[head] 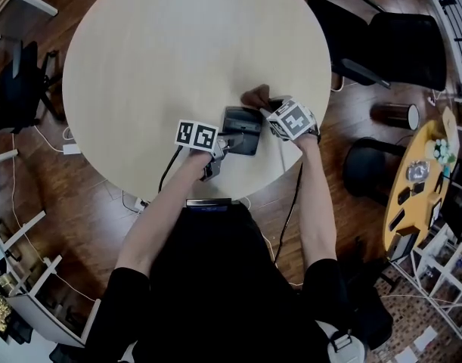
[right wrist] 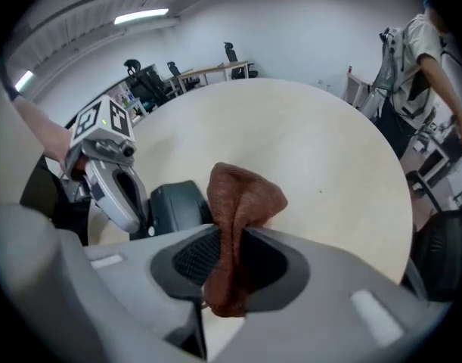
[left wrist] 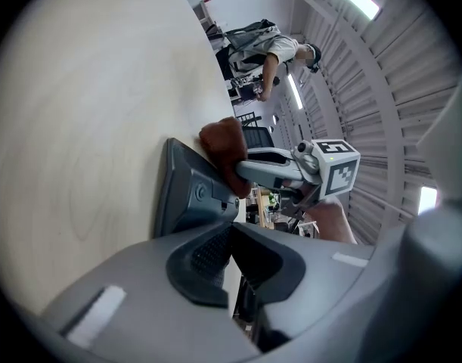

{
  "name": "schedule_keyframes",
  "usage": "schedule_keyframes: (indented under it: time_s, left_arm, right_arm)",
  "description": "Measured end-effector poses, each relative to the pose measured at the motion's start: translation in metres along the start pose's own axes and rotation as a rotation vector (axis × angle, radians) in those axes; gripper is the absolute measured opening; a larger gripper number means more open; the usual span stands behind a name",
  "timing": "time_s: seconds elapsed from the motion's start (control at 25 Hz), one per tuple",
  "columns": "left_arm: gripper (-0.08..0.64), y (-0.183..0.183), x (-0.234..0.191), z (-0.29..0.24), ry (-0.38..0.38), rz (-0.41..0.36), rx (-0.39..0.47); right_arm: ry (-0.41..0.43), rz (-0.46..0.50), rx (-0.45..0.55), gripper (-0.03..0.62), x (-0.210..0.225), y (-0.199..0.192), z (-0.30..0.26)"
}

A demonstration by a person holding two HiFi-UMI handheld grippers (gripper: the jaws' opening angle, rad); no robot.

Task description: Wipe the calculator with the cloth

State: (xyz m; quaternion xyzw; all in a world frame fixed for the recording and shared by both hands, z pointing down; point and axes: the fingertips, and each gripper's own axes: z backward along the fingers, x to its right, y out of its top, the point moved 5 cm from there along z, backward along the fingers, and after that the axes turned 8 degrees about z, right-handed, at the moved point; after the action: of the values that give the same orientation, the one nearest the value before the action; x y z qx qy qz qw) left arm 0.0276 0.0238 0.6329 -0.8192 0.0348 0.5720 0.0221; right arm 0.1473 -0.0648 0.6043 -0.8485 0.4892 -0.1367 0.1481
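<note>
**Calculator braced at left, cloth applied at right**

The person's torso (head: 215, 278) is nearest, with both forearms reaching out over the round counter (head: 162, 44).

On the left, the left gripper (head: 221, 151) has its jaws fully together with nothing between them. Its tips sit at the near left corner of the calculator (head: 242, 131) and appear to touch it. This placement probably braces the unit against sliding during the wipe.

The calculator lies close to the counter's near edge, directly in front of the person and between the two grippers. Its long axis runs roughly away from the person, with a slight tilt. Which end carries the display cannot be resolved.

On the right, the brown cloth (head: 255, 97) is bunched at the calculator's far right corner. The right gripper (right wrist: 229, 255) is clamped on the cloth and angled steeply down. A loose fold protrudes past the jaws, so fabric rather than the jaws would meet the casing.
</note>
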Motion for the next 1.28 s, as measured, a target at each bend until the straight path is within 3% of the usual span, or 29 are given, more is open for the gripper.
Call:
schedule_keyframes:
  time_s: [0.16, 0.28, 0.4, 0.56, 0.76, 0.92, 1.16, 1.28]
  left_arm:
    - [0.005, -0.001, 0.001, 0.000, -0.001, 0.000, 0.004]
    - [0.005, 0.000, 0.001, -0.001, -0.001, -0.002, 0.002]
    - [0.005, 0.000, 0.001, 0.000, -0.002, 0.000, 0.001]
    - [0.005, 0.000, 0.000, -0.001, -0.004, 0.001, -0.001]
    - [0.005, 0.001, 0.000, 0.000, -0.004, 0.000, -0.002]
    - [0.005, 0.000, 0.001, -0.003, -0.002, 0.002, -0.001]
    - [0.005, 0.000, 0.000, -0.001, -0.001, 0.002, -0.002]
    - [0.005, 0.000, 0.001, -0.002, -0.004, 0.004, -0.005]
  right_arm:
    - [0.161, -0.031, 0.085, 0.089, -0.027, 0.004, -0.002]
    - [0.102, -0.009, 0.041, 0.089, -0.018, 0.003, -0.014]
    - [0.048, 0.098, -0.009, 0.089, -0.016, 0.018, -0.010]
    - [0.211, 0.176, 0.093, 0.089, -0.041, 0.058, 0.000]
    - [0.325, 0.299, -0.005, 0.089, -0.066, 0.071, -0.030]
    - [0.279, 0.285, -0.038, 0.089, -0.051, 0.074, -0.044]
    - [0.069, 0.305, -0.056, 0.089, -0.020, 0.069, -0.043]
    - [0.035, 0.306, -0.047, 0.089, -0.018, 0.063, -0.030]
